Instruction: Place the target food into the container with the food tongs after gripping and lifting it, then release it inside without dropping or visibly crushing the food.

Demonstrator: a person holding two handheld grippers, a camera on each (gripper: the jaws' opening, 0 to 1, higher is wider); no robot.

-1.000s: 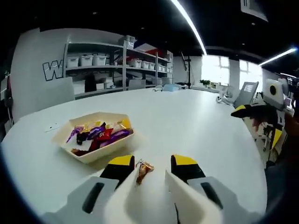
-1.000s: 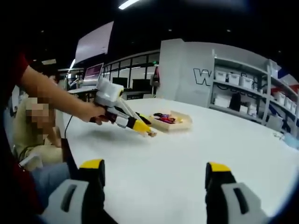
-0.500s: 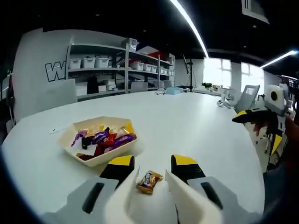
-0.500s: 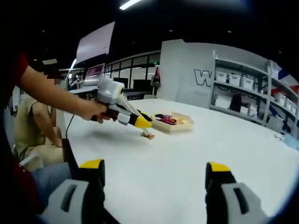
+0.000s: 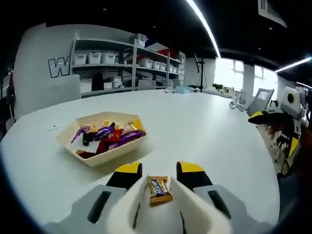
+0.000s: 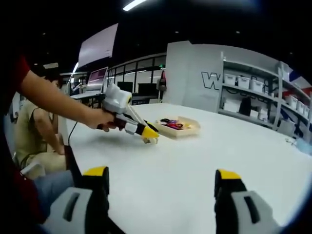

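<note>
My left gripper [image 5: 159, 168] holds white food tongs [image 5: 185, 204] between its jaws. The tong blades stand a little apart, and a gold-wrapped candy [image 5: 159, 189] lies on the white table between them; I cannot tell whether they touch it. A cream tray [image 5: 97, 159] of several wrapped candies [image 5: 108, 136] sits just ahead to the left. In the right gripper view a hand holds the left gripper [image 6: 146, 131] tip-down near the tray [image 6: 192, 129]. My right gripper [image 6: 162, 178] is open and empty above the table; it also hangs at the right [image 5: 278, 129].
Shelves with white bins [image 5: 97, 58] stand behind the table. Office chairs [image 5: 261, 97] are at the far right edge. A seated person [image 6: 36, 134] and a monitor [image 6: 97, 74] are on the left in the right gripper view. The table top [image 6: 204, 156] is wide and bare.
The candy went from upright between the tong tips to lying flat on the table, now further back between the blades. The left gripper dipped toward the table. The right gripper stayed still.
</note>
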